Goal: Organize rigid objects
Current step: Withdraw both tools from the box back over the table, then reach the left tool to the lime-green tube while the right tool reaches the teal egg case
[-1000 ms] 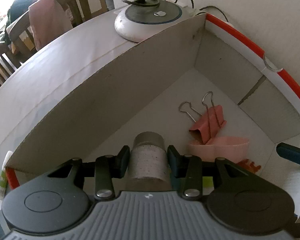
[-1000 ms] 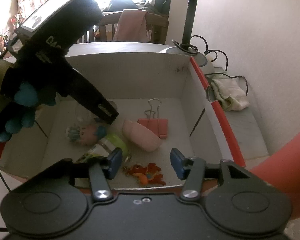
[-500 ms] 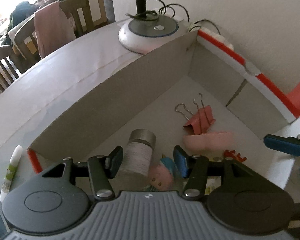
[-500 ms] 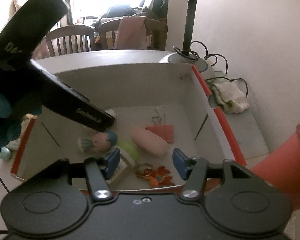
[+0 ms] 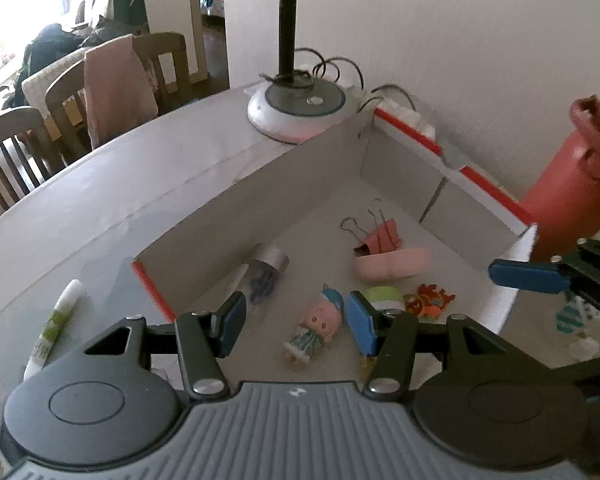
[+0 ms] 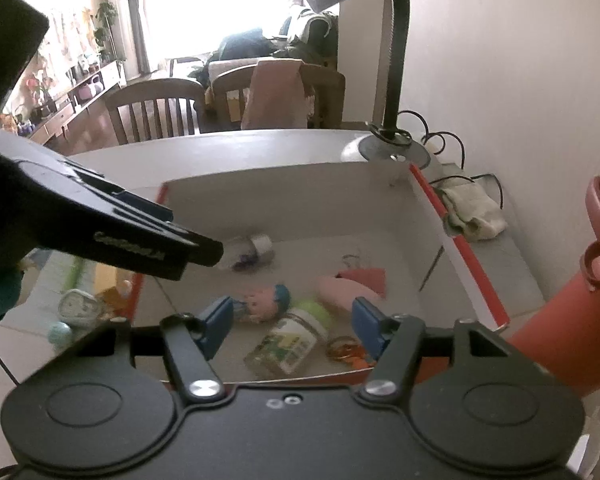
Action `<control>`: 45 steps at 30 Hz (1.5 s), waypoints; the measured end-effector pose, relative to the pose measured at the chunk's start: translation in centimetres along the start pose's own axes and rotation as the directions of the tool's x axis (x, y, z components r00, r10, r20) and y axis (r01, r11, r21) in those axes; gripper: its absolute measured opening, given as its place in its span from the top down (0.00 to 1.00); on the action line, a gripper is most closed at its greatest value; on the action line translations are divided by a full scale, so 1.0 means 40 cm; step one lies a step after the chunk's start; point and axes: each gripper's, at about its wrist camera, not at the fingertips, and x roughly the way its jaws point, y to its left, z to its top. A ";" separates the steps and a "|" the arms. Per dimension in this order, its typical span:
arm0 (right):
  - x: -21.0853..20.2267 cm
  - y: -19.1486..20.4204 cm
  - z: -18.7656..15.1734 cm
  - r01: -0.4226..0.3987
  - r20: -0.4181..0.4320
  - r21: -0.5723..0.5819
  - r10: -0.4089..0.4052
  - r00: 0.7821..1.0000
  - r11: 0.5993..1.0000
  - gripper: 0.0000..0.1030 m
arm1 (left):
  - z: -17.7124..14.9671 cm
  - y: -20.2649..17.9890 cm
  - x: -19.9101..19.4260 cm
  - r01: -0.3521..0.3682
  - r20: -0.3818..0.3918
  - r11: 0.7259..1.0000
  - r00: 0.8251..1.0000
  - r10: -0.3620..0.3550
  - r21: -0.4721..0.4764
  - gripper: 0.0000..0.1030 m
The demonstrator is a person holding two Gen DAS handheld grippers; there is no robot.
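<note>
- Dining-room table (image 5: 112,184) by a white wall, lamp base (image 5: 296,110) behind the cardboard box (image 5: 236,216).
- Left gripper (image 5: 294,320): jaws opened a moment ago, now parted and empty; the clear vial (image 5: 266,270) lies on its side inside the box, likely just dropped there.
- Right gripper (image 6: 288,322): jaws just been opening, nothing between them.
- Doll (image 5: 320,324), binder clip (image 5: 380,236), pink case (image 5: 392,266) already boxed; glue stick (image 5: 56,320) outside, probably next.

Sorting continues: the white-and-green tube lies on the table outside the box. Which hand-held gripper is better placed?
Left. The left hand-held gripper, jaws just opened and empty, hangs beside the tube; the right hand-held gripper, also just opened, empty, is across the box.
</note>
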 end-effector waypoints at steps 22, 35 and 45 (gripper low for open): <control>-0.098 0.231 -0.035 -0.075 0.077 0.020 0.073 0.994 0.997 0.12 | -0.185 0.194 -0.248 0.035 0.108 0.998 0.994 -0.029 -0.056 0.30; -0.075 0.402 -0.082 -0.141 0.049 -0.023 0.142 0.989 0.990 0.12 | -0.295 0.354 -0.301 0.010 0.126 0.987 0.992 0.010 -0.158 0.22; -0.024 0.507 -0.110 -0.179 0.030 -0.053 0.181 0.983 0.982 0.12 | -0.353 0.446 -0.259 -0.041 0.095 0.966 0.993 0.068 -0.256 0.12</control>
